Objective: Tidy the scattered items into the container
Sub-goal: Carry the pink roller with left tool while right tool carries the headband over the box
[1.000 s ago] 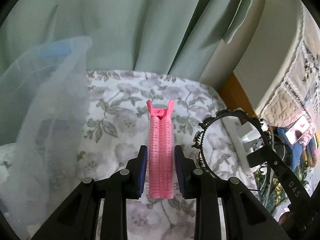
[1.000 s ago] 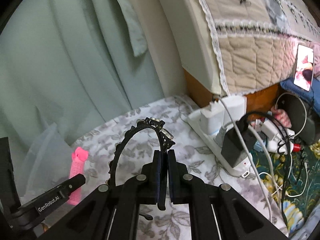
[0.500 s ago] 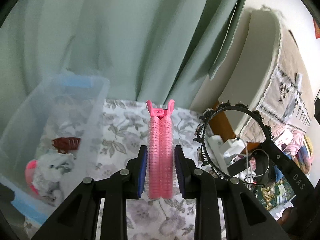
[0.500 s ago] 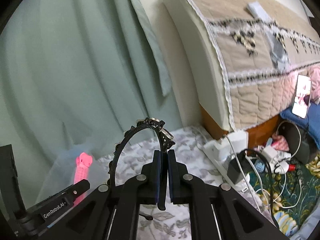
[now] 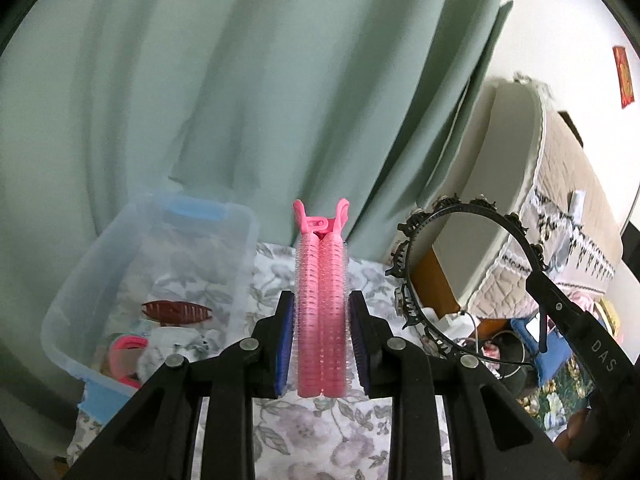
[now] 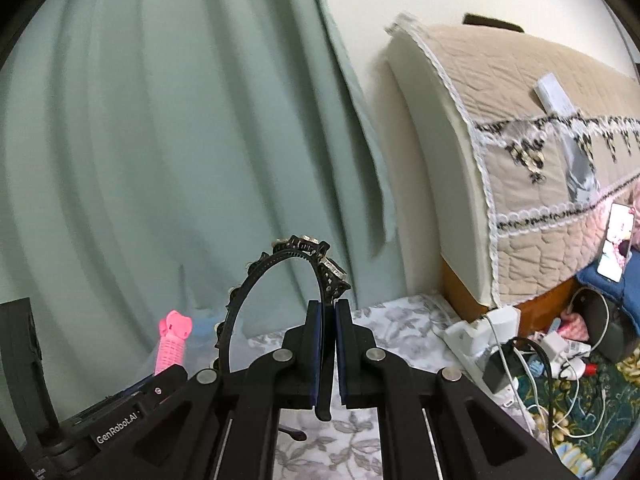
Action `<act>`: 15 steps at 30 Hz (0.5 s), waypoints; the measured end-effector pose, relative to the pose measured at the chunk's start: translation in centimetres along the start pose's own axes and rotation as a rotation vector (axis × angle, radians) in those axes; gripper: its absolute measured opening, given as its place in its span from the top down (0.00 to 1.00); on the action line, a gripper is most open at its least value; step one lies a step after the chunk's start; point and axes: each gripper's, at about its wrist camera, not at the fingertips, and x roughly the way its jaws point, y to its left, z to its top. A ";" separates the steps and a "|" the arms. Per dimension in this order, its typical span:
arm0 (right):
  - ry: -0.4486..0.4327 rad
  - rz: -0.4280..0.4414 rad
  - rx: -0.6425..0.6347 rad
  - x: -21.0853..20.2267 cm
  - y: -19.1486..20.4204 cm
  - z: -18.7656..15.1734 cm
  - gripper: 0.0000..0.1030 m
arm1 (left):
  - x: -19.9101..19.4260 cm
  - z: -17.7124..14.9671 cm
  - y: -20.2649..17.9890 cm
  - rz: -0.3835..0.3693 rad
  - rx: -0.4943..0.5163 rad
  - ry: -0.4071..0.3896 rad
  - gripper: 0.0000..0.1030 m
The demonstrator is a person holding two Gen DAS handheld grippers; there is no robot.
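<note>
My left gripper (image 5: pixel 321 322) is shut on a pink hair-roller clip (image 5: pixel 320 300), which stands up between the blue pads above the floral cloth. To its left sits a clear plastic container (image 5: pixel 236 240) with blue latches; inside lie a dark red claw clip (image 5: pixel 176 312), a pink item and a white-grey bundle. My right gripper (image 6: pixel 327 336) is shut on one end of a black beaded headband (image 6: pixel 280 256), whose arc rises up and to the left. The headband (image 5: pixel 460 216) also shows at the right of the left wrist view. The pink clip (image 6: pixel 172 344) appears low left in the right wrist view.
A green curtain (image 5: pixel 240 100) hangs behind the table. A quilted headboard (image 6: pixel 540 152) stands to the right. A white power strip (image 6: pixel 476 344) with chargers and tangled cables lies at the table's right edge, with clutter on the floor beyond.
Both grippers have risen with their items still held. The container, first close at the left, now lies lower and farther off, with its contents in view. More curtain fills both views.
</note>
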 end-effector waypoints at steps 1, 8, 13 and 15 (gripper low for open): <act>-0.003 0.005 -0.005 -0.2 0.4 0.0 0.93 | -0.4 0.0 0.3 0.002 -0.004 -0.007 0.73; -0.007 0.038 -0.035 -0.9 2.7 0.0 0.93 | -1.9 0.2 1.8 0.020 -0.031 -0.039 0.73; -0.011 0.053 -0.053 -0.9 3.9 0.0 0.93 | -3.0 0.2 2.8 0.026 -0.053 -0.059 0.73; -0.010 0.059 -0.062 -0.8 4.4 0.0 0.93 | -3.3 0.3 3.3 0.030 -0.062 -0.064 0.73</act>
